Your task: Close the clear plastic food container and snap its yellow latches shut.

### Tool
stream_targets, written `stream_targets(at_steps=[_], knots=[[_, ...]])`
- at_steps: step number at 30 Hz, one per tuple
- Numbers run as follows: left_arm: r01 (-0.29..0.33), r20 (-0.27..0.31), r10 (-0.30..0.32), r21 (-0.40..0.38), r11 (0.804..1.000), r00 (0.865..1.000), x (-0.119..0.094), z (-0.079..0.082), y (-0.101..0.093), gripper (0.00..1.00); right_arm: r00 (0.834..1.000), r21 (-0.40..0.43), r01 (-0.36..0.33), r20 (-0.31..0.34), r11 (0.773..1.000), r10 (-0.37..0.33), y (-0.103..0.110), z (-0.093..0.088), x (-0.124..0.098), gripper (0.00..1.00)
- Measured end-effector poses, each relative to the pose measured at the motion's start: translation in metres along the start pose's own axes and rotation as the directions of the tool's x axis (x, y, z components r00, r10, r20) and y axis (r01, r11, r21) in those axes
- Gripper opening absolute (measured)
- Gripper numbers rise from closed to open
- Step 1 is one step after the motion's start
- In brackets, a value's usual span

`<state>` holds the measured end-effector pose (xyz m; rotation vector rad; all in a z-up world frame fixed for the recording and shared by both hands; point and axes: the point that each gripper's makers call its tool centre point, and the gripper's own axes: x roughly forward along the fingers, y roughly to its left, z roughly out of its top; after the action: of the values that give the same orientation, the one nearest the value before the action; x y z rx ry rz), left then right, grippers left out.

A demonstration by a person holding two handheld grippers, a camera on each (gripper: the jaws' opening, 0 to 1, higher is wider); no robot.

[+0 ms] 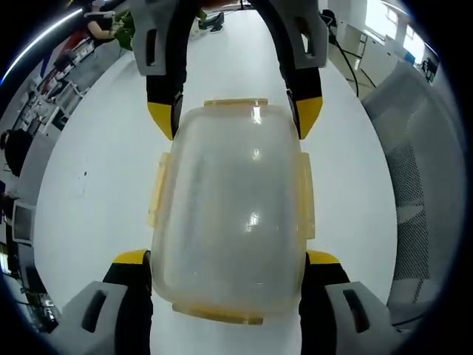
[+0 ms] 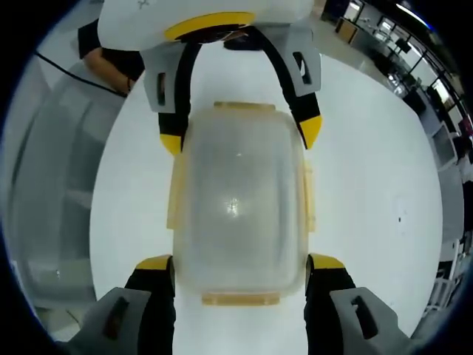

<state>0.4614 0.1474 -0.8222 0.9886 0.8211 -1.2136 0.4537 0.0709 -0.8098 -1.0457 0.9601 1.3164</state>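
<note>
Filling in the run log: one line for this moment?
container: lid on, white table | left gripper, right gripper: open, straddling opposite ends | latches: state unclear

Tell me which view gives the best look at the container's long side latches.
The left gripper view: both long yellow side latches stand out crisply along the clear container. In the right gripper view the same latches look paler and blurrier against the container's hazy sides.
</note>
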Motion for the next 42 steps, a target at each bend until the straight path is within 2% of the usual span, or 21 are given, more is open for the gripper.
stream_targets(at_steps=[15, 26, 32, 34, 37, 42], knots=[[0.001, -0.003, -0.001, 0.003, 1.0, 1.0, 0.002, 0.0, 0.014, 0.83, 1.0, 0.005, 0.004, 0.011, 1.0, -0.004, -0.013, 0.0, 0.0, 0.71], [-0.004, 0.0, 0.004, 0.003, 1.0, 1.0, 0.002, 0.0, 0.012, 0.83, 1.0, 0.01, 0.009, 0.018, 1.0, -0.009, -0.013, 0.0, -0.001, 0.72], [-0.024, 0.014, 0.023, 0.01, 1.0, 1.0, 0.001, 0.001, 0.011, 0.84, 0.998, 0.027, 0.045, 0.034, 0.999, -0.045, -0.013, 0.0, -0.004, 0.74], [-0.03, 0.01, 0.03, 0.022, 0.999, 1.0, 0.001, 0.0, 0.009, 0.86, 0.996, 0.04, 0.055, 0.062, 0.998, -0.058, -0.012, 0.002, -0.007, 0.8], [-0.025, 0.027, 0.025, 0.004, 1.0, 0.999, 0.0, 0.002, 0.003, 0.92, 0.996, 0.048, 0.067, 0.063, 0.997, -0.07, -0.01, 0.001, -0.01, 0.8], [-0.049, 0.053, 0.049, -0.001, 0.999, 0.997, -0.004, 0.007, 0.0, 0.92, 0.993, 0.073, 0.085, 0.077, 0.994, -0.091, -0.005, -0.001, -0.011, 0.82]])
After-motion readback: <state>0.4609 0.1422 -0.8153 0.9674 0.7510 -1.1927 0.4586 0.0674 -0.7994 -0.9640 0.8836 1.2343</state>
